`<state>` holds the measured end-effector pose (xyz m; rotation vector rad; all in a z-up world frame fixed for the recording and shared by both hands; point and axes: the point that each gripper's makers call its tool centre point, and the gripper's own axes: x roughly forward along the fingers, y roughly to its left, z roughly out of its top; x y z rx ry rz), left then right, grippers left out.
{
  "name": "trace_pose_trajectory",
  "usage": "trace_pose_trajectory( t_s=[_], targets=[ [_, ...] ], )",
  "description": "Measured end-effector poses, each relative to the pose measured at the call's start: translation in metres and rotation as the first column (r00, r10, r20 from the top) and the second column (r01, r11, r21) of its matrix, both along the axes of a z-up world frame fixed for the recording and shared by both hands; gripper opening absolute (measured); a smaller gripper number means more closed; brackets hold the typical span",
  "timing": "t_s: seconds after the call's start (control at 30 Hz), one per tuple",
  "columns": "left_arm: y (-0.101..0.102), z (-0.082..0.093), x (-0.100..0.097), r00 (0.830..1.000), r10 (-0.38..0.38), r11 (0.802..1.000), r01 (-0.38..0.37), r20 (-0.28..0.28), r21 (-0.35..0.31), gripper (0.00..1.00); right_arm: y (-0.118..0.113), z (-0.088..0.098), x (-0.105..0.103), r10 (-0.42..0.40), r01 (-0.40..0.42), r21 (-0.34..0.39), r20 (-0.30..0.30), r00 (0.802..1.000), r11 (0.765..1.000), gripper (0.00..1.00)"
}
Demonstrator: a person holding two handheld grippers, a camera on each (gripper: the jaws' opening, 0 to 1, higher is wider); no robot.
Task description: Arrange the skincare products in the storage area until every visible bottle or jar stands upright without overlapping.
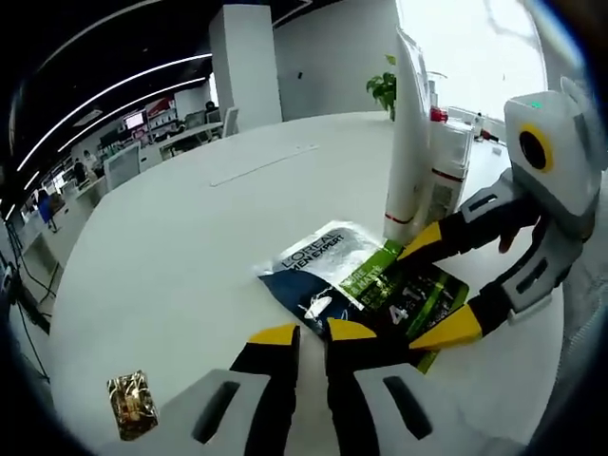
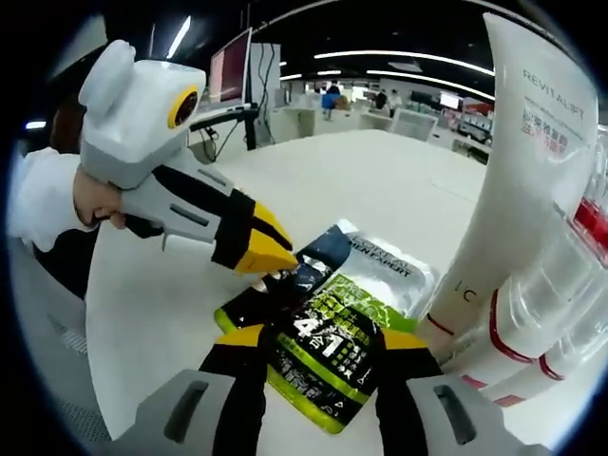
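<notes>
Left gripper [image 1: 312,334]: jaws almost together, tips at the near edge of the dark sachet [image 1: 328,266], holding nothing.
Right gripper [image 2: 316,339]: jaws wide apart, straddling the green packet [image 2: 323,356], not clamped.
Packets: lying flat, overlapping, on the white table [image 1: 171,256].
Tubes: white tube [image 2: 518,171] upright at 2 o'clock of packets.
Gold sachet [image 1: 131,404]: 8 o'clock, apart.

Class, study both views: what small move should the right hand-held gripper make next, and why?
Probably close on the green sachet. The right hand-held gripper is open with its jaws straddling the sachet, which lies flat overlapping the blue sachet beside the upright tubes.
</notes>
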<state>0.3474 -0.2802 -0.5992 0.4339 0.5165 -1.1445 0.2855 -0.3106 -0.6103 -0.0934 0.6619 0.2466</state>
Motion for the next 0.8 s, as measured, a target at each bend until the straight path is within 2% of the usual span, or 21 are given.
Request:
trace_pose_trajectory(
  t_s=[0.37, 0.6, 0.67, 0.77, 0.8],
  targets=[
    [0.003, 0.016, -0.013, 0.999, -0.008, 1.000, 0.006, -0.036, -0.031, 0.12, 0.003, 0.019, -0.009, 0.019, -0.019, 0.000, 0.023, 1.000, 1.000, 0.49],
    [0.004, 0.037, -0.022, 0.999, -0.029, 0.998, 0.028, -0.028, -0.064, 0.16, 0.007, 0.040, -0.017, 0.044, -0.043, -0.026, 0.052, 0.998, 0.999, 0.54],
    [0.004, 0.040, -0.027, 0.997, -0.045, 0.997, 0.041, -0.057, -0.070, 0.18, 0.008, 0.047, -0.019, 0.049, -0.047, -0.030, 0.062, 0.997, 0.998, 0.55],
    [0.007, 0.049, -0.033, 0.997, -0.054, 0.995, 0.050, -0.057, -0.081, 0.20, 0.012, 0.056, -0.023, 0.056, -0.054, -0.025, 0.078, 0.995, 0.998, 0.57],
    [0.008, 0.051, -0.036, 0.995, -0.063, 0.995, 0.057, -0.072, -0.083, 0.22, 0.012, 0.058, -0.023, 0.058, -0.056, -0.026, 0.081, 0.995, 0.998, 0.58]
  ],
)
